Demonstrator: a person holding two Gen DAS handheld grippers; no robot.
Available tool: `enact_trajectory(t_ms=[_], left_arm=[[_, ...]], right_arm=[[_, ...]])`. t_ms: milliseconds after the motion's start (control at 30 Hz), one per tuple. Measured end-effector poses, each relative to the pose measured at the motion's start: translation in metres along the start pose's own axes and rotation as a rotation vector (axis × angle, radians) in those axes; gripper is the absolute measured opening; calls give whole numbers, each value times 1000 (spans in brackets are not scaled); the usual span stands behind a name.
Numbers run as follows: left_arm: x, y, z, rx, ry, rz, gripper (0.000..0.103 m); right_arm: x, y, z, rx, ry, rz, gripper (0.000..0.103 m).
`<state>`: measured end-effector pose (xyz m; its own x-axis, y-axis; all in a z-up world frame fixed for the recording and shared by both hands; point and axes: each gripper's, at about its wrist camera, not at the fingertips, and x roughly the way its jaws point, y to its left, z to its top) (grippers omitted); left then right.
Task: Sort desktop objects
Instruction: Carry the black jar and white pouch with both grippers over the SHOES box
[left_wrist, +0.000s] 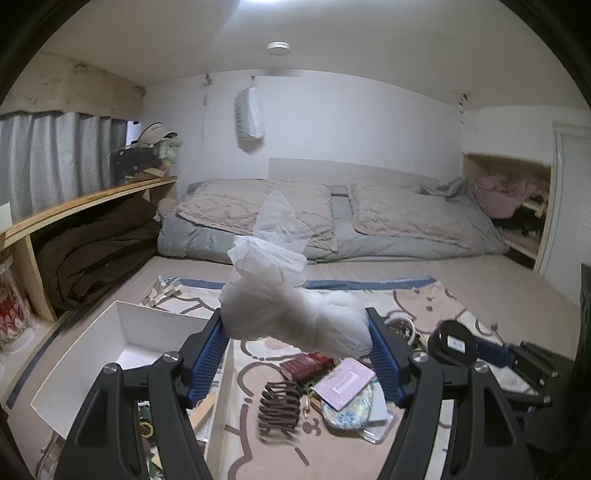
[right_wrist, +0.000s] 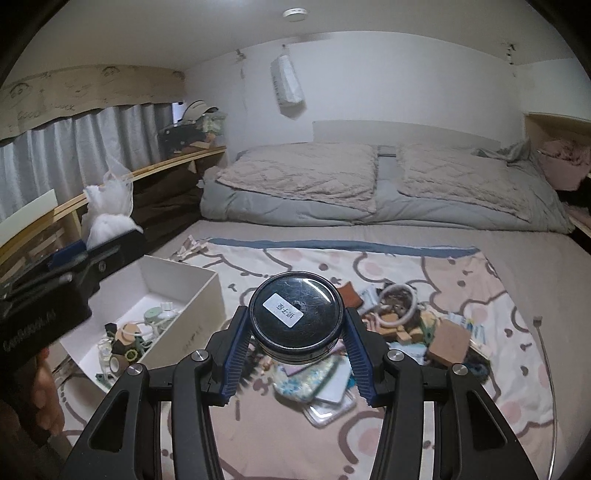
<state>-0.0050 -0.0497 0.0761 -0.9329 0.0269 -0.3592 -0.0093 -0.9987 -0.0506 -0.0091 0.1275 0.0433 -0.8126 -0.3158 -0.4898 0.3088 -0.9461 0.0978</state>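
Observation:
My left gripper (left_wrist: 295, 328) is shut on a white plastic bag (left_wrist: 295, 314) stuffed with something soft, held in the air just right of a white box (left_wrist: 92, 354). The bag also shows in the right wrist view (right_wrist: 109, 210). My right gripper (right_wrist: 295, 325) is shut on a round black tin (right_wrist: 295, 314) with a white label, held above a pile of small objects (right_wrist: 399, 325) on the patterned cloth. The tin also shows in the left wrist view (left_wrist: 452, 343). The box (right_wrist: 192, 291) holds several small items.
A brown hair claw (left_wrist: 279, 410), a red packet (left_wrist: 308, 365), a pink card (left_wrist: 343, 380) and a floral pouch (left_wrist: 351, 413) lie on the cloth. A white ring (right_wrist: 399, 306) tops the pile. Bedding (right_wrist: 369, 181) lies behind, a wooden shelf (left_wrist: 85, 206) at left.

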Motion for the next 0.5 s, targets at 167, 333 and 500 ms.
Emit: enact_trajectory(t_ms=[167,333,500], left_arm=[[5,24,6,-42,2,19,72],[9,54,4,-82,2,88,72],[11,89,-1,-136,9,158,72]], right_arm=[[9,22,9,-27,2,43,51],[22,44,17,-55,16,82,51],[39,62,21,-63,51,128,51]])
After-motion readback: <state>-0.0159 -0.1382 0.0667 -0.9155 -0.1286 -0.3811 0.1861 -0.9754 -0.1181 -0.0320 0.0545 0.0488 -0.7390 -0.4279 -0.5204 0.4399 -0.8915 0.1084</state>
